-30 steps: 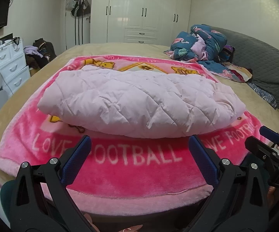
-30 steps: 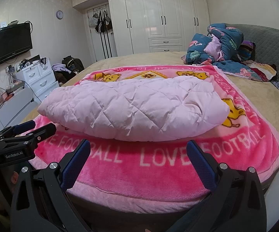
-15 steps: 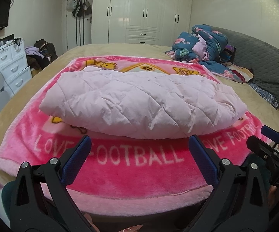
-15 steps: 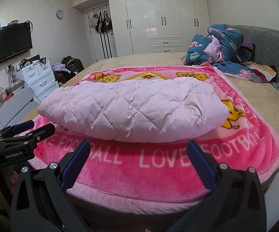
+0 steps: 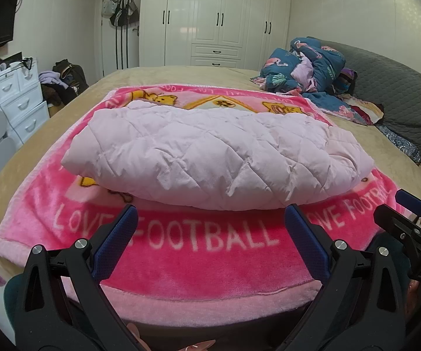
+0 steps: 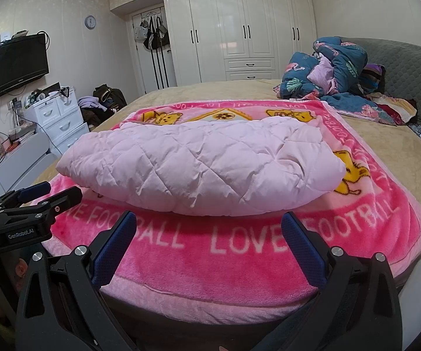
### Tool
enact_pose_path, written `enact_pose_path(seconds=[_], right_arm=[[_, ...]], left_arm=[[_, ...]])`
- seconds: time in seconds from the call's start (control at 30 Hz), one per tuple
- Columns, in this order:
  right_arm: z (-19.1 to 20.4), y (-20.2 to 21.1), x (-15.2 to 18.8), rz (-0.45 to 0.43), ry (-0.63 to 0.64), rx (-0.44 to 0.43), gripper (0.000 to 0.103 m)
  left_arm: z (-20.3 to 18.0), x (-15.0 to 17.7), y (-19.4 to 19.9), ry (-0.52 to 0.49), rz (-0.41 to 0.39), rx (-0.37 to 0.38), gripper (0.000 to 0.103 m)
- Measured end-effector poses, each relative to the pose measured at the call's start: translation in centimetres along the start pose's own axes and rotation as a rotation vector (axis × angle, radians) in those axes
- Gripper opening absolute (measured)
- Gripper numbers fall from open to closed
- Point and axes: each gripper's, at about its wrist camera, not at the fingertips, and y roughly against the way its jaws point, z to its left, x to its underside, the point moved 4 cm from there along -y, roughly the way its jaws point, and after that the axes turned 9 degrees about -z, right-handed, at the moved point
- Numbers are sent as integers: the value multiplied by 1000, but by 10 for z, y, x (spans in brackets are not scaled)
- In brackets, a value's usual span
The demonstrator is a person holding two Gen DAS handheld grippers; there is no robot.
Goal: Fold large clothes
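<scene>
1. Left wrist view: the folded pale-pink quilted padded garment (image 5: 216, 158) lies on the bright pink plush "LOVE FOOTBALL" blanket (image 5: 198, 251), long axis from 9 to 3 o'clock.
2. The left gripper (image 5: 210, 228) is spread wide and empty, near the fold at 12 o'clock.
3. The right gripper (image 6: 209, 229) is likewise spread, holding nothing.
4. The garment's sleeves and collar are hidden; the far edge is hard to make out.

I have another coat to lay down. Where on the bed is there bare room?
Free: tan bedspread between pink blanket and wardrobe. Crowded: folded quilted coat fills the blanket; rumpled blue bedding heaps by the grey headboard.
</scene>
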Motion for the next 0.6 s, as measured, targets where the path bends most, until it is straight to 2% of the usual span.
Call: enact_pose_path(seconds=[0.6], right_arm=[[0, 0, 0, 1, 0, -2, 99]], left_arm=[[2, 0, 1, 0, -1, -3, 94]])
